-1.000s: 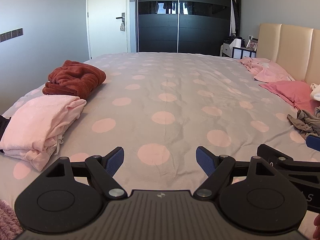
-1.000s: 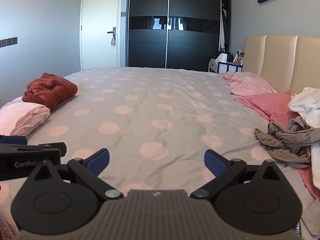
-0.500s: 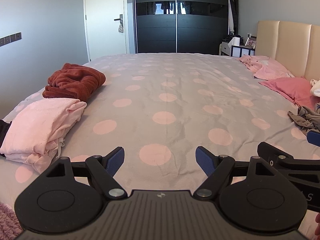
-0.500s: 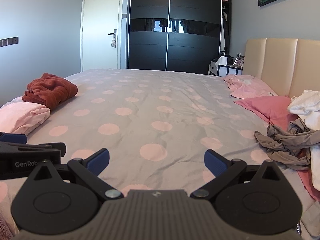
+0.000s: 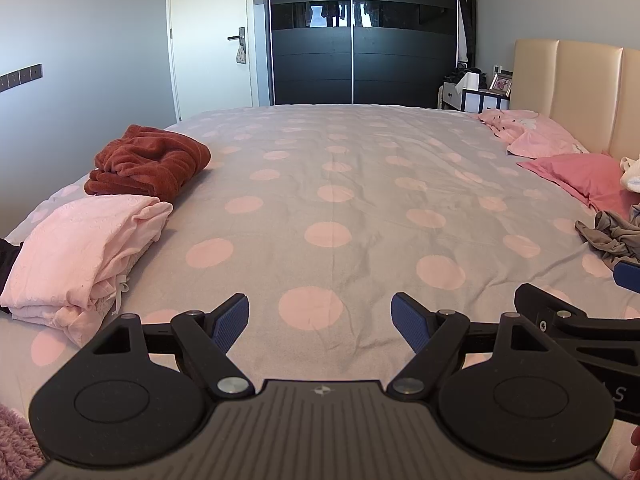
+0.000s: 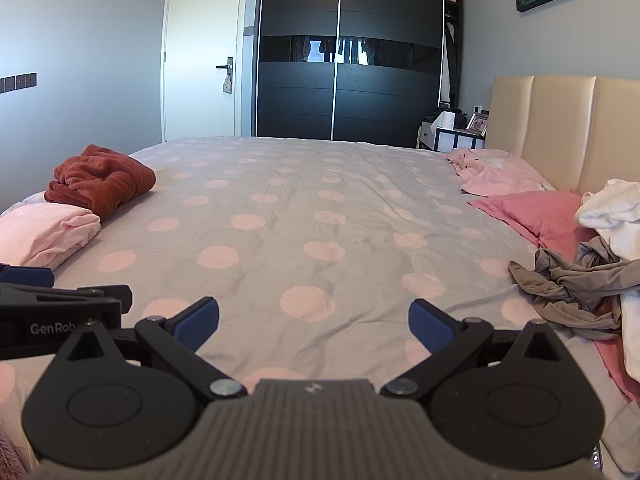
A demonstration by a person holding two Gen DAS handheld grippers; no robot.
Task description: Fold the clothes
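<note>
Grey bedspread [image 5: 360, 208] with pale pink dots filling the left wrist view, spread flat across the bed. Left tool [image 5: 320, 316] low over its near edge, blue pads wide apart, nothing between them. Folded pink garment [image 5: 88, 248] at the left edge of the bed, folded rust-red garment [image 5: 148, 164] just behind it and touching. Crumpled grey garment [image 5: 612, 236] at the far right, next to a pink pillow [image 5: 580, 176]; part of the right tool [image 5: 580, 320] showing at the lower right. Dark wardrobe [image 5: 360, 40] and white door [image 5: 212, 40] beyond the foot of the bed. Seen from the right wrist: right tool [image 6: 314, 318] likewise spread open and holding nothing, above the same bedspread [image 6: 300, 208]. Grey garment [image 6: 572, 288] in a loose heap on the right, touching a white garment [image 6: 612, 216] and the pillow [image 6: 536, 212]. Pink stack [image 6: 44, 232] and rust-red one [image 6: 100, 180] far left, beige headboard [image 6: 560, 120] on the right.
</note>
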